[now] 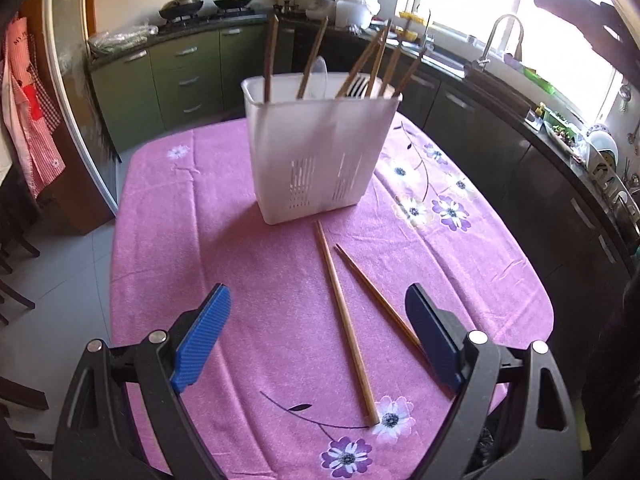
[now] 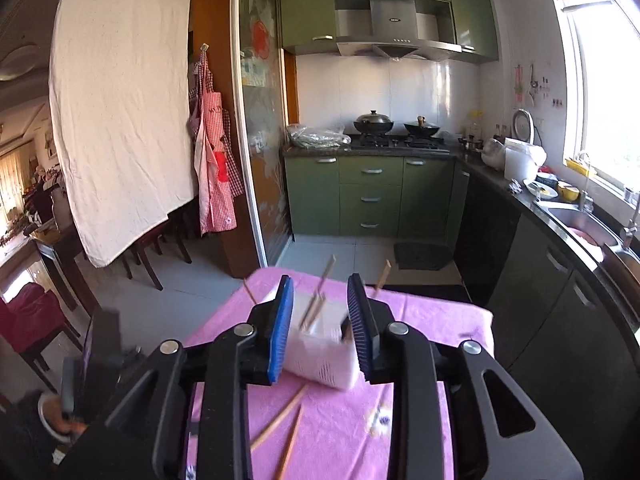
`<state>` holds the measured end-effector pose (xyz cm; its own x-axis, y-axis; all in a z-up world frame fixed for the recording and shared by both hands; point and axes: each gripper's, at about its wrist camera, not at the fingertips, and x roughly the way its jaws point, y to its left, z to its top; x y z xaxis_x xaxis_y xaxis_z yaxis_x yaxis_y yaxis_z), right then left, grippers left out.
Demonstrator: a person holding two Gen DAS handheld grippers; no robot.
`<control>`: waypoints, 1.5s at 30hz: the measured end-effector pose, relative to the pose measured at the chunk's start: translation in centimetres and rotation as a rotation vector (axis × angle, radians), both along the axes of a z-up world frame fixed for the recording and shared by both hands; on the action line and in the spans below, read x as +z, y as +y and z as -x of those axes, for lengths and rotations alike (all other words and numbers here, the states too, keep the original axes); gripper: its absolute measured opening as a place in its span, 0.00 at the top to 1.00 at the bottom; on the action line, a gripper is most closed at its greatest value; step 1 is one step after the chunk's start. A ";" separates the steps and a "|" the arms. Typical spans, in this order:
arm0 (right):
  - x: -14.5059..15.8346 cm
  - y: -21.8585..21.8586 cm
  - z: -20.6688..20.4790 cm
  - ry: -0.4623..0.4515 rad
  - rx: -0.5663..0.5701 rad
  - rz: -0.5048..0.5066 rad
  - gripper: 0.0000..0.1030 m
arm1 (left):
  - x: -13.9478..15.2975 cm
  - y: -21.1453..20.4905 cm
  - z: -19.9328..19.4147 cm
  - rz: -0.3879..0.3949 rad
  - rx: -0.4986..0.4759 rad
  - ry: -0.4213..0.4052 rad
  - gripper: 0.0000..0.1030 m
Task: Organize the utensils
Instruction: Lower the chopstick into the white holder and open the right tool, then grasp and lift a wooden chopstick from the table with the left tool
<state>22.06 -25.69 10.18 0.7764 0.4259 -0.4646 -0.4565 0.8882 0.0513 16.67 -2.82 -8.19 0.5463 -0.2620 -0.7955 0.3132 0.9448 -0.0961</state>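
Note:
A white slotted utensil holder (image 1: 320, 156) stands on the pink flowered tablecloth (image 1: 224, 240). It holds several wooden chopsticks, a fork and a clear spoon. Two wooden chopsticks (image 1: 346, 320) lie loose on the cloth in front of it, fanning apart. My left gripper (image 1: 318, 334) is open and empty, low over the near ends of the two chopsticks. In the right wrist view, my right gripper (image 2: 320, 312) is open and empty, raised above the holder (image 2: 324, 354), with the two loose chopsticks (image 2: 280, 426) below it.
The table edge drops to a grey tiled floor (image 1: 64, 276) on the left. Dark cabinets and a counter with a sink (image 2: 580, 224) run along the right. Green cabinets and a stove with two woks (image 2: 392, 124) are at the back. Chairs (image 2: 36, 320) stand at left.

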 end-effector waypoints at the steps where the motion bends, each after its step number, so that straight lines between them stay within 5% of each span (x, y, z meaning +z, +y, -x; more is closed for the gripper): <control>1: -1.2 -0.8 0.8 0.012 -0.012 0.005 0.70 | -0.5 -0.5 -0.5 -0.010 0.000 0.014 0.18; 7: -10.2 -4.3 2.4 0.189 -0.089 0.035 0.68 | -4.3 -3.6 -4.1 -0.081 -0.002 0.117 0.18; 12: -16.4 -6.3 1.7 0.323 -0.112 -0.002 0.68 | -6.9 -4.6 -6.4 -0.115 0.029 0.188 0.34; 16: -19.2 -7.0 1.6 0.378 -0.109 -0.027 0.68 | -8.2 -4.5 -7.5 -0.114 0.054 0.237 0.38; 32: -20.5 -7.5 0.8 0.416 -0.101 -0.072 0.68 | -10.1 -7.0 -9.0 -0.185 0.059 0.269 0.74; 36: -20.6 -7.7 0.8 0.418 -0.101 -0.077 0.68 | -10.2 -7.3 -9.1 -0.182 0.058 0.276 0.92; 45: -20.4 -8.1 1.0 0.415 -0.106 -0.081 0.67 | -8.2 -6.0 -8.8 -0.150 0.060 0.248 0.93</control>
